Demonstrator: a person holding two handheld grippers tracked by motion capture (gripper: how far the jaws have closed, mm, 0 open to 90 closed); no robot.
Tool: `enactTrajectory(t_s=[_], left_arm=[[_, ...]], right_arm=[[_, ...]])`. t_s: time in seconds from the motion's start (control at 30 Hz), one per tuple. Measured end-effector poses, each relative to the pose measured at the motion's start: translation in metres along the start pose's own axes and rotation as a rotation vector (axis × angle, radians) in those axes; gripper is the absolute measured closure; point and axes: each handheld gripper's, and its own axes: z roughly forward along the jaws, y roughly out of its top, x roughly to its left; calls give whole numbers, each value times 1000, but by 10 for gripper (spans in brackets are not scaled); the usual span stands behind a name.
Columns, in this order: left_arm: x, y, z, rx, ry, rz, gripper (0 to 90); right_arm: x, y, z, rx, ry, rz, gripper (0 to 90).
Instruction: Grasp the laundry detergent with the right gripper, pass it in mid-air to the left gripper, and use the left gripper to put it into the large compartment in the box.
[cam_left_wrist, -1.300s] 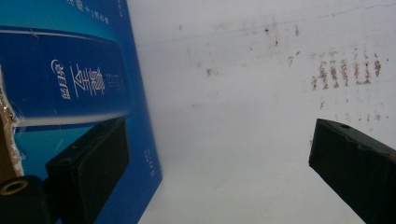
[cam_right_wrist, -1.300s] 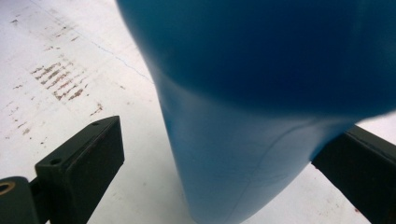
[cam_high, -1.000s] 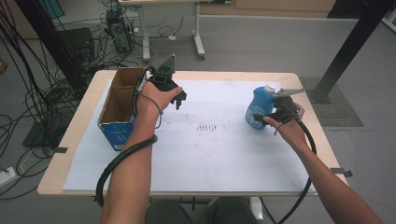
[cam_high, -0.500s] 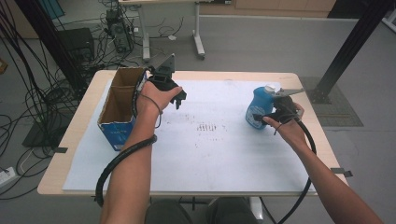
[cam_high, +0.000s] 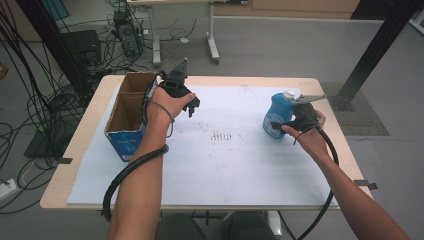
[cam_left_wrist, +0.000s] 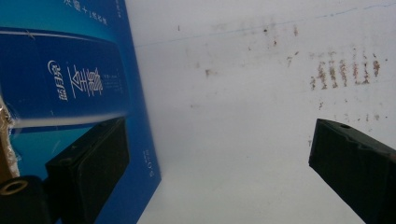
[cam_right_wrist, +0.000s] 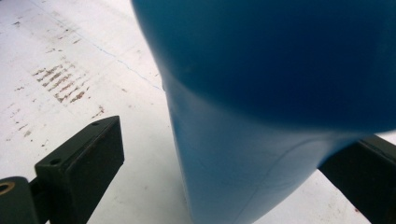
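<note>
An open cardboard box with blue sides (cam_high: 127, 112) stands at the table's left. My left gripper (cam_high: 192, 107) hovers just right of the box, open, nothing between its jaws. In the left gripper view the box's blue printed wall (cam_left_wrist: 70, 79) stands beside the left jaw, and the gripper (cam_left_wrist: 219, 158) spans bare white sheet. A blue plastic bottle with a white cap (cam_high: 276, 116) stands upright at the right. My right gripper (cam_high: 280, 127) is open around its lower body. In the right gripper view the bottle (cam_right_wrist: 261, 93) sits between the jaws of that gripper (cam_right_wrist: 233, 158), with a gap to the left jaw.
A white sheet (cam_high: 225, 170) covers most of the wooden table (cam_high: 75, 150), with brown smudges (cam_high: 222, 136) near its middle. Cables trail from both grippers toward the front edge. Beyond the table lie floor cables, another table's legs and a black post.
</note>
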Motion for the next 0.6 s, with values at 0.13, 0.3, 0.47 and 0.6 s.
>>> enactTrajectory(t_s=[0.13,0.3,0.47,0.6], left_arm=[[0,0,-1,-1,-1,8,57],[0,0,0,-1,-1,0,57],[0,0,0,1,0,7,57],[0,0,0,1,1,6,57]], right_arm=[[0,0,0,0,0,2,24],[0,0,1,1,1,1,25],[0,0,0,0,-1,3,24],[0,0,1,-1,5,6,24]])
